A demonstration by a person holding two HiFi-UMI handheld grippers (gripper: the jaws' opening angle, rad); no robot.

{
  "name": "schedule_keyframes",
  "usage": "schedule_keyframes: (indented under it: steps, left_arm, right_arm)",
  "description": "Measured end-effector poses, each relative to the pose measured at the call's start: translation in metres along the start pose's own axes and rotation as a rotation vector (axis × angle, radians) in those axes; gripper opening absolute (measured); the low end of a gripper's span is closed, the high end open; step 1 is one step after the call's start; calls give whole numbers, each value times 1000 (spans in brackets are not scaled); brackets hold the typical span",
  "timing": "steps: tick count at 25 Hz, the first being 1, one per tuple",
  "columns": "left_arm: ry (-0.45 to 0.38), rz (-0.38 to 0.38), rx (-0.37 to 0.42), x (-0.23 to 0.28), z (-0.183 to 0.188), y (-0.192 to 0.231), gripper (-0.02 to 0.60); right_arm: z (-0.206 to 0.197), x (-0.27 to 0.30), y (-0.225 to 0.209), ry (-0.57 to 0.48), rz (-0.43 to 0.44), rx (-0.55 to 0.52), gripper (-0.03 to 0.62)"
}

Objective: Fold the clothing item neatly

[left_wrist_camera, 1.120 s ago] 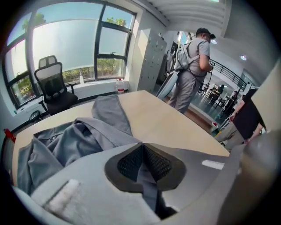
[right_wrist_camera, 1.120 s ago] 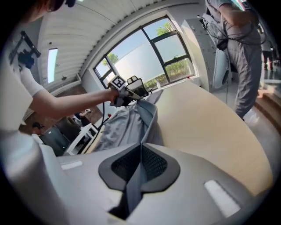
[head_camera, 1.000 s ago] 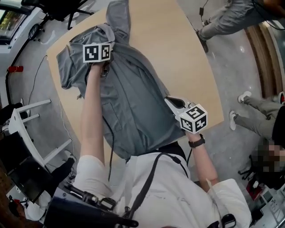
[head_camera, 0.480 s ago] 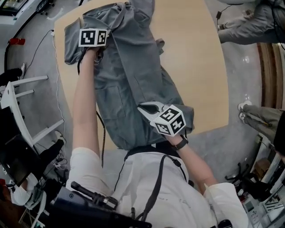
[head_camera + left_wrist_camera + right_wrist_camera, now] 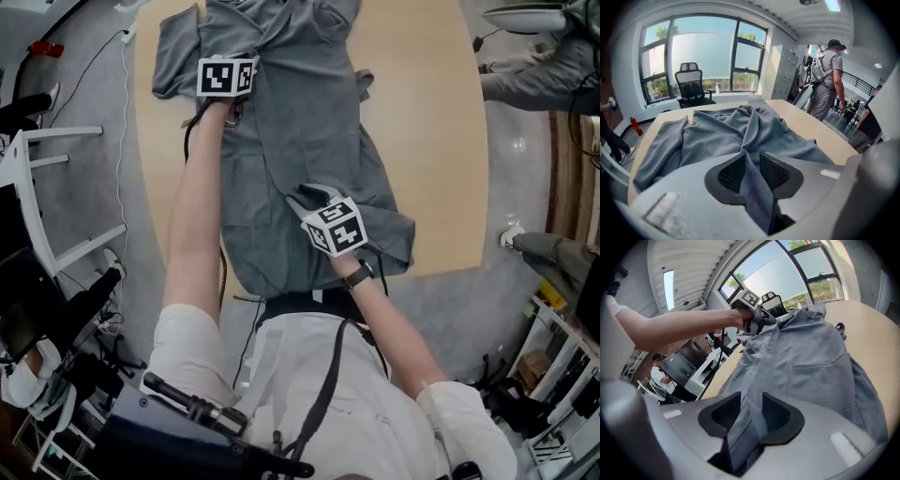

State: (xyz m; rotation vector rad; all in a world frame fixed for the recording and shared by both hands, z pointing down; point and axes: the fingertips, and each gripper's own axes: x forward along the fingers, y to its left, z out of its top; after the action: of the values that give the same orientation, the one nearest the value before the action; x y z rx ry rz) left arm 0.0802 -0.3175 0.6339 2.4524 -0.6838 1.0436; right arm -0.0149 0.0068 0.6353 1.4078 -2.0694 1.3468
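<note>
A grey garment lies lengthwise on the tan table, its hem hanging over the near edge. My left gripper is at the far left part near the collar. In the left gripper view a raised fold of the garment runs between the left gripper jaws, which are opening, with the pads apart from it. My right gripper is over the garment's middle. Its jaws are also opening, and a fold of garment still lies loosely between the right gripper pads.
A white frame and cables stand on the floor left of the table. A person is beyond the table's right side; another person stands past its far end. An office chair is by the window.
My right gripper has moved from the garment's right edge inward to its middle, bringing cloth with it. The left gripper stays by the collar. The head view has shifted.
</note>
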Motion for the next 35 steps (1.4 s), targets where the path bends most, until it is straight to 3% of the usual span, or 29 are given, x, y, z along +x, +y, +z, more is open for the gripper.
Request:
schedule_keyframes:
  steps: [7,10,15,19,23,27,31,35]
  left_arm:
    - [-90,8,-18,-108,-32,-38,104]
    - [-107,-29,-17,-146,-47,-72,104]
    - [-104,-116,-5,-185,-91,-144,104]
    - [-42,-197,37,-186,-131,-214,104]
    - [40,-255,39,-177,-167,-281,104]
    - [123,-288,29,-165,-204,-341,104]
    - [185,-328,94,-150,-232,-405,106]
    - [235,-345,164,-129,-256,-443,106]
  right_arm:
    - [21,-68,15,-143,-15,-43,137]
    - [23,-109,13,-214,-49,-42,137]
    - [-9,-177,-7,-304,-167,11,130]
    - [-52,-220,-36,-327,-260,73,127]
    - [-103,-241,-61,-277,-302,101,127]
    - [-142,-247,-77,-219,-302,92,126]
    - [-164,-265,-88,-228,-290,113,124]
    - [-182,-281,-92,-236,-281,136,123]
